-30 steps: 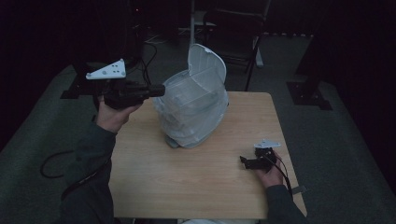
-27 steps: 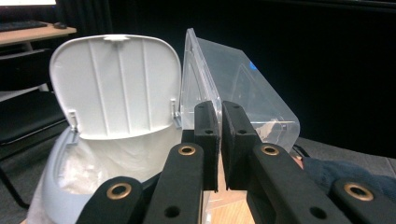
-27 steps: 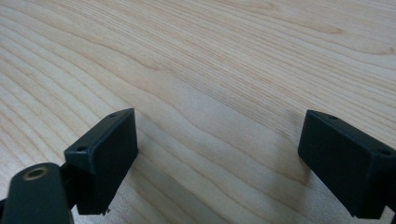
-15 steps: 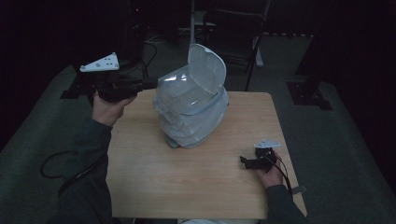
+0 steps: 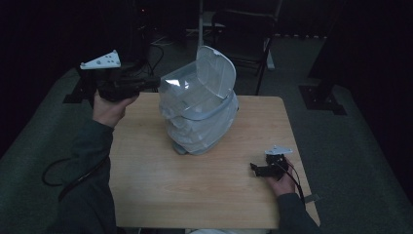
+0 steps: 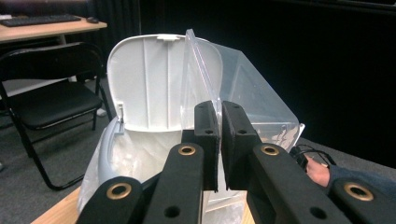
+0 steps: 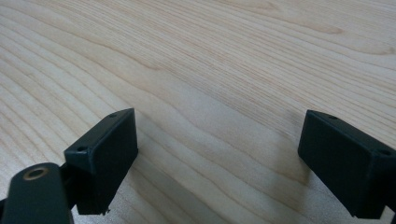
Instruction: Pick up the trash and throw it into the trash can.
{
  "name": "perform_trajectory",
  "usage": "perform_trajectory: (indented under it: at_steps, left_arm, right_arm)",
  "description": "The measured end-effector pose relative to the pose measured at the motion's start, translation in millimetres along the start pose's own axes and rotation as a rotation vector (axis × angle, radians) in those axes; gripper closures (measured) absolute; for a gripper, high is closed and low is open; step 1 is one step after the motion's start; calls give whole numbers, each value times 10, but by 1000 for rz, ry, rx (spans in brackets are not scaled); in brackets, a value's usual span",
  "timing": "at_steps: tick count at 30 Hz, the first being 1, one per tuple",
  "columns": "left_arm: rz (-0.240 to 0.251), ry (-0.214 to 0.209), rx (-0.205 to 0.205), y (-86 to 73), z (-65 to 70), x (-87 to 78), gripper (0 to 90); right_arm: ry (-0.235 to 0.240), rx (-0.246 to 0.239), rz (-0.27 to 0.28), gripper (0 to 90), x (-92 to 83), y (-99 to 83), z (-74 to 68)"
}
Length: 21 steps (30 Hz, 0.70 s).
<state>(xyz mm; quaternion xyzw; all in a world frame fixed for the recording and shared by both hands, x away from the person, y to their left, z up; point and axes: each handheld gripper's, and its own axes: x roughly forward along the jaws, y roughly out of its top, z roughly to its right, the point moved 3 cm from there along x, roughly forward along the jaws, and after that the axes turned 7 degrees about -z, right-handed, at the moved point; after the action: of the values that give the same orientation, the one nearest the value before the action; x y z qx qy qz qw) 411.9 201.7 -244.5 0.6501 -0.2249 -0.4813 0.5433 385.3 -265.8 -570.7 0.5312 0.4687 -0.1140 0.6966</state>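
Note:
A pale bin stands at the back middle of the wooden table with its white lid tipped up. A clear plastic bag lines it and rises above the rim. My left gripper reaches in level from the left and is shut on the bag's upper edge. In the left gripper view the jaws pinch that thin clear sheet in front of the lid. My right gripper rests at the table's front right, open, with bare wood between its jaws.
A black folding chair stands behind the table, seen also in the left gripper view as the chair. A desk with a keyboard lies farther back. Dark stands sit on the floor at both sides. Cables trail from both grippers.
My left gripper has drawn leftward with the bag's edge in it, pulling the bag open and stretched. The lid now faces the camera more broadly. The right hand has kept still.

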Motion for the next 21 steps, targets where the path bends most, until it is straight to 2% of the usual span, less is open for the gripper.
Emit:
perform_trajectory:
  at_steps: [21]
  left_arm:
    - [-11, 39, -23, 20, -125, 0, 872]
  right_arm:
    - [1, 1, 0, 112, 0, 0, -1]
